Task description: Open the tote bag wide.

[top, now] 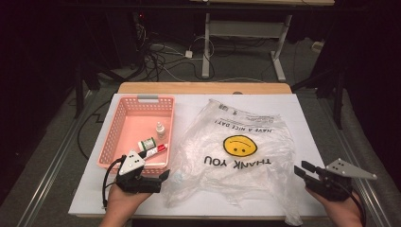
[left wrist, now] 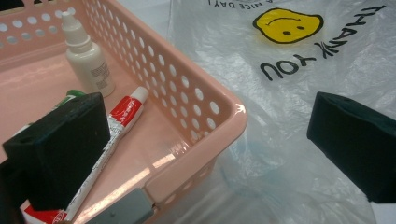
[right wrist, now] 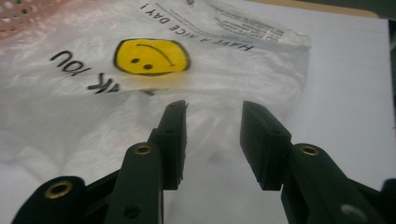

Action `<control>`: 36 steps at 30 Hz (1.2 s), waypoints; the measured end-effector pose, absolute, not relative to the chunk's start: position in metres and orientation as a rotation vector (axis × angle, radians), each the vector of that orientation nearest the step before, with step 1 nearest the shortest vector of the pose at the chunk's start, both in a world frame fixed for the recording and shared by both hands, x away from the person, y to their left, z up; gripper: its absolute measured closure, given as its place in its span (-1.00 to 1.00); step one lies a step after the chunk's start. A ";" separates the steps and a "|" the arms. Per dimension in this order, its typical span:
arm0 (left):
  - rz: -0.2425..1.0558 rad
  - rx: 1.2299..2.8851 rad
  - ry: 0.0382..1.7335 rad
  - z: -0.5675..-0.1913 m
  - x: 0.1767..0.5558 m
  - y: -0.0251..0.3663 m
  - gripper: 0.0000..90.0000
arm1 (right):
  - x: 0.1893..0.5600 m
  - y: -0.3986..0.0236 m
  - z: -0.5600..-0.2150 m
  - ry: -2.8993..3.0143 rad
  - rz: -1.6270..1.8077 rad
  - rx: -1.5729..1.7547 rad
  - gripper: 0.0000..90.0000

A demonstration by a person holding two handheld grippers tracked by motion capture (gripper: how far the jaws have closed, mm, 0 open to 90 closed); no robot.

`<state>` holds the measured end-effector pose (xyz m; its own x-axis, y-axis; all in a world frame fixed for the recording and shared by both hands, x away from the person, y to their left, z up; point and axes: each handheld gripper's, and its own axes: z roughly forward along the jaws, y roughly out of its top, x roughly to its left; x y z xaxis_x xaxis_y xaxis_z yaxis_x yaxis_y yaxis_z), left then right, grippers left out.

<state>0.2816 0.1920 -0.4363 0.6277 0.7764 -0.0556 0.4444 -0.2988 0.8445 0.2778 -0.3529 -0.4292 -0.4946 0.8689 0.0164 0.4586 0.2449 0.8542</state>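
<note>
Nearest the person, at about 7 o'clock on the table (top: 94,198), the left gripper (top: 163,176) lies in the left hand (top: 124,201); its jaws stand wide apart with nothing between them, one over the near corner of the pink basket (left wrist: 219,116) and the other over the plastic bag (left wrist: 299,140); at about 4 o'clock the right gripper (top: 299,169) sits in the right hand (top: 341,208), just off the bag's near right edge; its jaws are part-way open, a clear gap between the pads, empty, pointing toward 10 o'clock at the bag (right wrist: 224,79).

Mid-table, from centre to 5 o'clock, the clear plastic bag (top: 236,151) lies flat and crumpled, its yellow smiley face (top: 239,145) and "THANK YOU" lettering upside down from the person's side; the bag's left edge touches the basket.

Farther left, at 9 to 10 o'clock, the pink basket (top: 124,113) holds a red-and-white tube (left wrist: 122,116), a white dropper bottle (left wrist: 88,60) and a small green-capped container (top: 147,143), all gathered toward its near right corner; beyond, at 12 o'clock, the wooden table edge (top: 203,88).
</note>
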 end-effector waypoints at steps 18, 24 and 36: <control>0.471 1.928 0.959 -0.432 0.280 0.191 -1.00 | 0.424 -0.364 -0.442 1.991 1.050 1.375 0.13; 0.455 1.902 0.959 -0.431 0.279 0.190 -1.00 | 0.464 -0.368 -0.443 1.977 1.041 1.435 -0.03; 0.460 1.939 0.934 -0.432 0.278 0.182 -1.00 | 0.497 -0.359 -0.470 2.087 0.949 1.505 -0.10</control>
<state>0.2778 0.1823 -0.4321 0.6442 0.7632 -0.0500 0.4254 -0.3031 0.8527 0.4966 -0.3591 -0.4699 -0.3427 0.9369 0.0689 0.6678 0.1913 0.7193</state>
